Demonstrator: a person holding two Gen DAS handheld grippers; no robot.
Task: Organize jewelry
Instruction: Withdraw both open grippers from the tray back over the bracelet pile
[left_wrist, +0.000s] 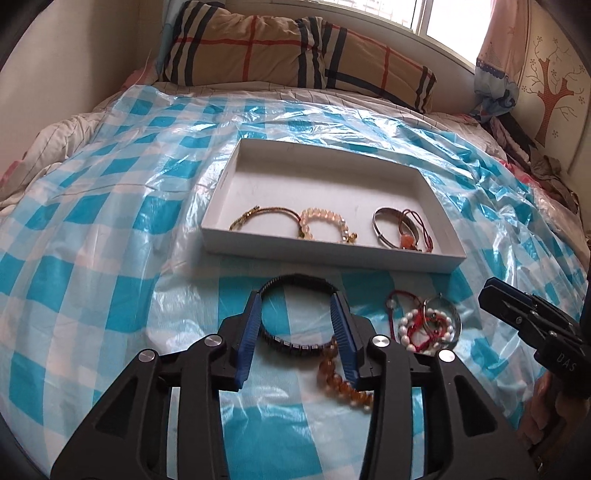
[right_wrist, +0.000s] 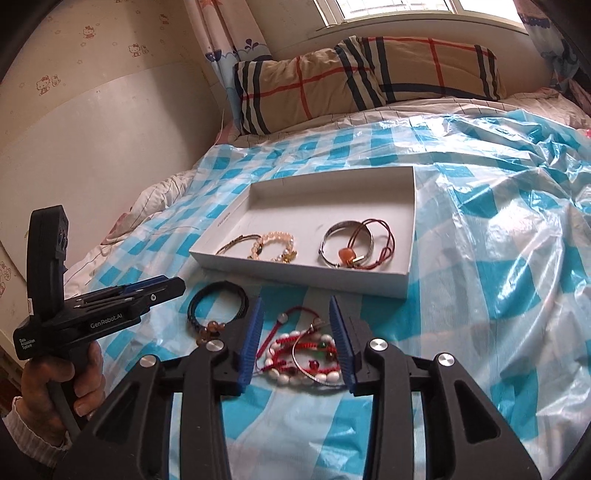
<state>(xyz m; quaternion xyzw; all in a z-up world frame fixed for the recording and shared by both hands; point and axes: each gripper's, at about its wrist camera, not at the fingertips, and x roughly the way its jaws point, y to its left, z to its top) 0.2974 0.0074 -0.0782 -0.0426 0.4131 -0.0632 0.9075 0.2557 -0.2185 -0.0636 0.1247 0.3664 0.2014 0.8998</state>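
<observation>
Nearest, left gripper (left_wrist: 297, 310) parted, blue fingers (left_wrist: 249, 332) straddling a black bracelet (left_wrist: 295, 317) without pressing it; amber bead bracelet (left_wrist: 341, 384) touching the right finger. Right gripper (right_wrist: 295, 325) likewise released, around a tangle of pearl bracelet (right_wrist: 306, 374), red cord (right_wrist: 295, 339) and thin bangle (right_wrist: 314, 376). All lying on blue checked plastic sheet (left_wrist: 92, 266). Farther off, white tray (left_wrist: 332, 256) holding gold chain (left_wrist: 258, 216), pale bead bracelet (left_wrist: 325, 221) and silver bangle (left_wrist: 391, 225). Beyond, plaid pillows (left_wrist: 277, 55).

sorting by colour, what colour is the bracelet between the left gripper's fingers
Black bracelet; shows best in the left wrist view.
</observation>
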